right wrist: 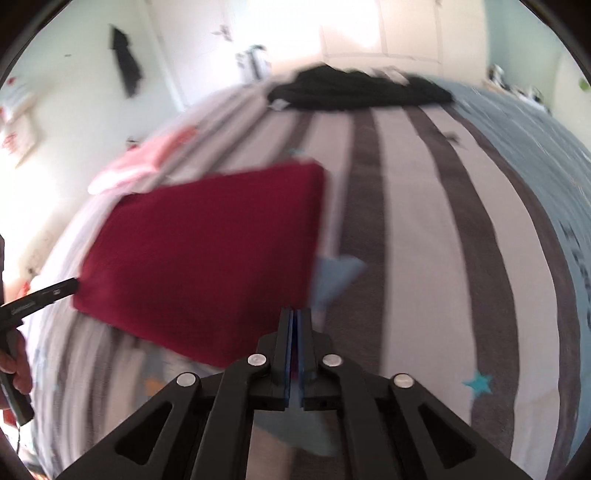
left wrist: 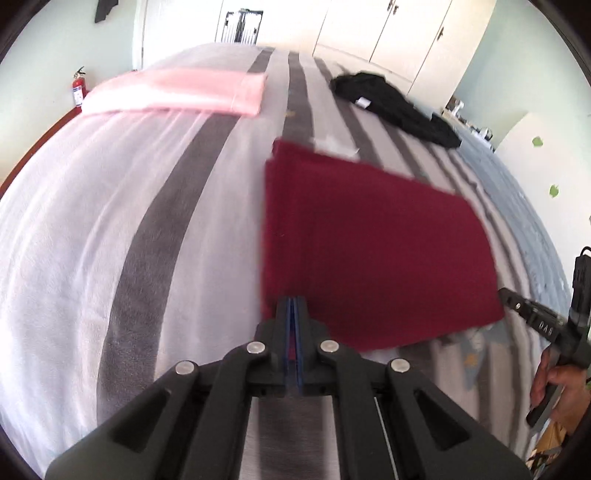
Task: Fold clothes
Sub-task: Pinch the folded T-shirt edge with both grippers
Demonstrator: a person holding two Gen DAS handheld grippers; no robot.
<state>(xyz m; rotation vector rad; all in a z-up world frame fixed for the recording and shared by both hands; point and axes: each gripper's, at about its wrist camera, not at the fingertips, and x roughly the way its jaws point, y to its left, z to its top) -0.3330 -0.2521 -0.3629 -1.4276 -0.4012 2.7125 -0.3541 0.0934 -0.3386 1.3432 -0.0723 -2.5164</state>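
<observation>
The dark red cloth point(left wrist: 373, 243) is folded into a flat rectangle and held at its two near corners, just over the striped blanket point(left wrist: 147, 229) on the bed. Its long axis runs across from one claw to the other, and its far edge points up the bed toward the black garment point(left wrist: 399, 107).

The left gripper point(left wrist: 294, 306) has its jaws pressed together on the cloth's near left corner, with a strip of red showing between the blue pads. The right gripper point(right wrist: 294, 317) is clamped the same way on the near right corner, red visible in its slit too. Each gripper shows at the edge of the other's view, held by a hand point(left wrist: 561, 387).

Three pieces of clothing are in sight: one red, one black lying crumpled further up, and one folded pink piece point(left wrist: 177, 92) off to the left near the bed's far side. A small pale blue scrap point(right wrist: 340, 273) lies just beside the red cloth's right edge.

Bare striped blanket stretches wide on the left, and between the red cloth and the black garment. White cupboards point(left wrist: 399, 26) stand beyond the bed, and one red fire extinguisher point(left wrist: 79, 86) stands by the wall.
</observation>
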